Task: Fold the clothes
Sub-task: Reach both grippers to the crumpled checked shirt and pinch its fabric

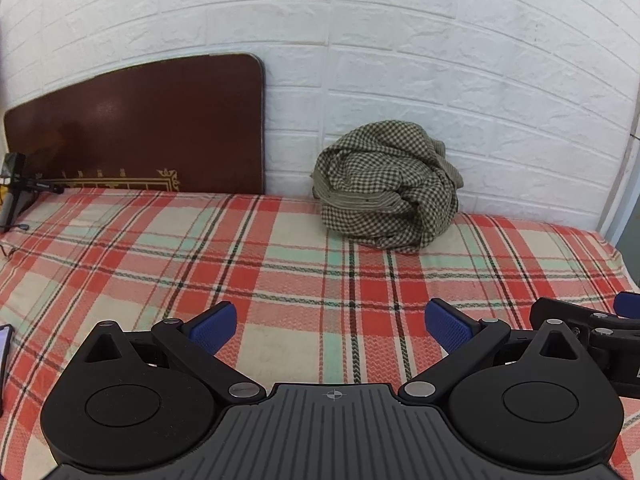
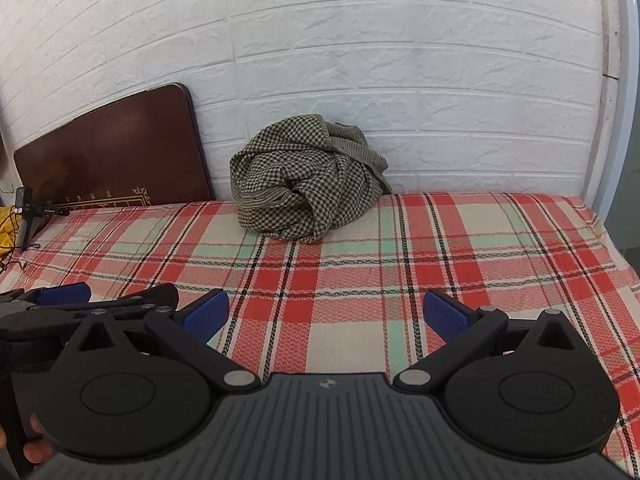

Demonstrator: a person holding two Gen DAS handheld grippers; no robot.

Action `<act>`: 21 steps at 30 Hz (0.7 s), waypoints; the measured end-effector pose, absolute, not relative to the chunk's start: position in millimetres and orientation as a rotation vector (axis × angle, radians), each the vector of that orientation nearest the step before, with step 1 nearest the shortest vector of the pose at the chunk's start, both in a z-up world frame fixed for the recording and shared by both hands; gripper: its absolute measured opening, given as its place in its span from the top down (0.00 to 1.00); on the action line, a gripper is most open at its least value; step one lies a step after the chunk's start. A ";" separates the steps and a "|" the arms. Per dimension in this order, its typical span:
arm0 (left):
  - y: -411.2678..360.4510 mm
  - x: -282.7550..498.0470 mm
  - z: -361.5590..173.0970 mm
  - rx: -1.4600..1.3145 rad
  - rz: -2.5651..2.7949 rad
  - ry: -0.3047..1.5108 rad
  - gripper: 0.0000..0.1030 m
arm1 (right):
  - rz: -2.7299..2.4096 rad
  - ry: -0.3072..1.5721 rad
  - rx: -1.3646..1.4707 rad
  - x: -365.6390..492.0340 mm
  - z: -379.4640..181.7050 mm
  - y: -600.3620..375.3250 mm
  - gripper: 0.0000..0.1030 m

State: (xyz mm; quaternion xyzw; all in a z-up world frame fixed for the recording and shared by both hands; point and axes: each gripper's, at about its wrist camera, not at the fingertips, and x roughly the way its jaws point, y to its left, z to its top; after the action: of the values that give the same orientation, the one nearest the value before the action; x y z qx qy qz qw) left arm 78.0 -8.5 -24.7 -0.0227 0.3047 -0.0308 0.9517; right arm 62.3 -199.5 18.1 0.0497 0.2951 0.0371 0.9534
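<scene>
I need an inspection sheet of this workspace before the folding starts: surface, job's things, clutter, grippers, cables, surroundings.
Surface: bed with a plaid sheet, flat and mostly bare.
Job's things: one checked garment, crumpled in a heap at the far edge against the wall; not yet touched.
Clutter: brown board leaning on the wall at far left; a small tripod beside it.
Grippers: left gripper open, empty, above the sheet; right gripper open, empty, close beside it.
Cables: thin cable on the sheet near the tripod.
Surroundings: white brick-pattern wall behind the bed.
</scene>
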 end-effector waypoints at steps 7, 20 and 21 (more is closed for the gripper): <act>-13.9 125.3 -33.0 -0.058 -0.008 0.640 0.00 | 0.180 0.523 0.123 113.5 13.4 -214.5 0.00; -29.2 244.6 -61.8 0.068 -0.041 0.605 0.00 | 0.143 0.621 0.082 242.2 -27.0 -214.5 0.00; -31.3 251.9 -65.1 0.078 -0.051 0.615 0.00 | 0.135 0.628 0.079 249.3 -33.0 -214.4 0.01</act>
State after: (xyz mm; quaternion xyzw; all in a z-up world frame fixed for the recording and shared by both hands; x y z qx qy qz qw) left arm 251.9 -31.3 -65.1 0.0384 0.3028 -0.0250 0.9520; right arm 249.3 -214.4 -33.0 0.0390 0.3084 0.0664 0.9481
